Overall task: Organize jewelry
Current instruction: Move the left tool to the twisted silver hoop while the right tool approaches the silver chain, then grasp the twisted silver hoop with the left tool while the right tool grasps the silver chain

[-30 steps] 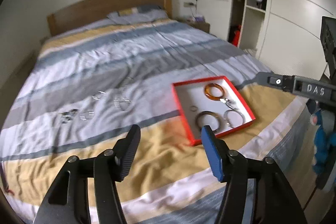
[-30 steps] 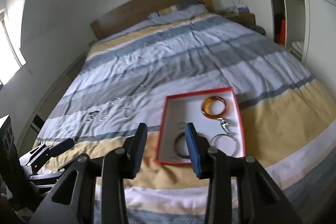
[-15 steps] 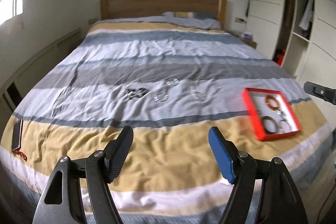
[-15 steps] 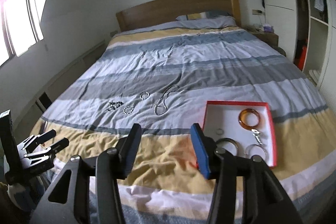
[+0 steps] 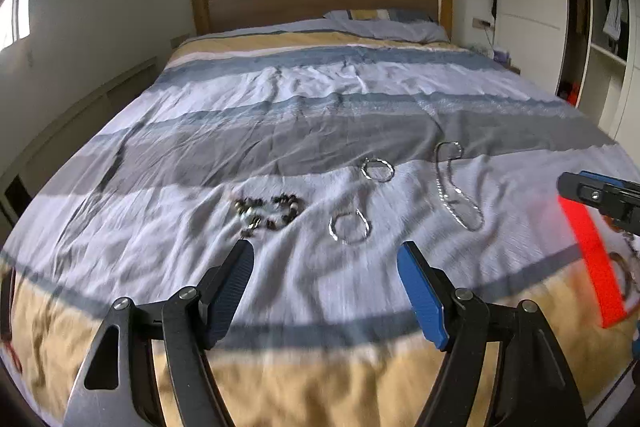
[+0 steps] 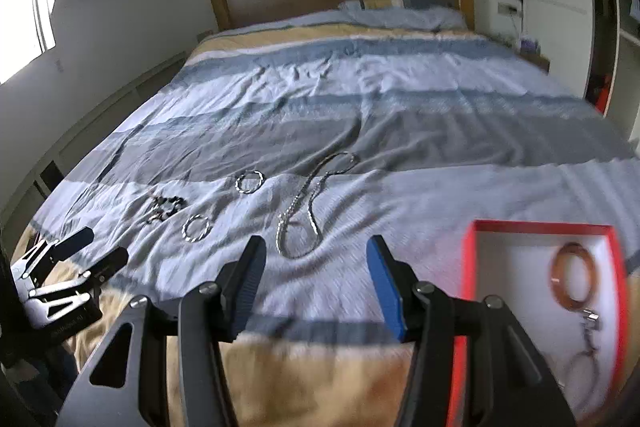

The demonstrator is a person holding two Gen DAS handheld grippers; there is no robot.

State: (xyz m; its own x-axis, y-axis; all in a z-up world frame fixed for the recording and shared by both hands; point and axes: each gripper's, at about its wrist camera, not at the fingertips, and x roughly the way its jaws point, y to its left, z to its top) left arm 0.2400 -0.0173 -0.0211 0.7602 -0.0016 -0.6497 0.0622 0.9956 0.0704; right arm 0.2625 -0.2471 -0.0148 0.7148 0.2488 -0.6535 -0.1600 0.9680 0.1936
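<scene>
— Where did things stand with the jewelry?

— Four loose pieces lay on the pale stripe of the bedspread [image 5: 304, 99]: a dark beaded bracelet [image 5: 269, 211], a silver ring-shaped bangle [image 5: 349, 227] just beside it, a second bangle [image 5: 377, 169] farther up, and a long silver chain [image 5: 456, 191] trailing toward the grey band. The red tray [image 6: 540, 227] sat off to my right, holding an amber bangle [image 6: 573, 277] and some metal pieces I couldn't make out through the blur.

— And your fingers?

— Both pairs were spread wide and empty. My left gripper [image 5: 325, 287] hung above the bedspread short of the nearer bangle; my right gripper [image 6: 316, 281] pointed at the chain's near loop.

— How would you have taken the pickup?

— I judged the bangle the easier grab for the left: come down with one finger inside the ring and one outside, pinching the band itself, not the cloth. The fabric was wrinkled and soft, so pressing hard would likely have dragged a fold in. For the chain, I'd have pinched where the strands ran close together, so both came up at once, then carried it well clear of the tray's rim.
</scene>
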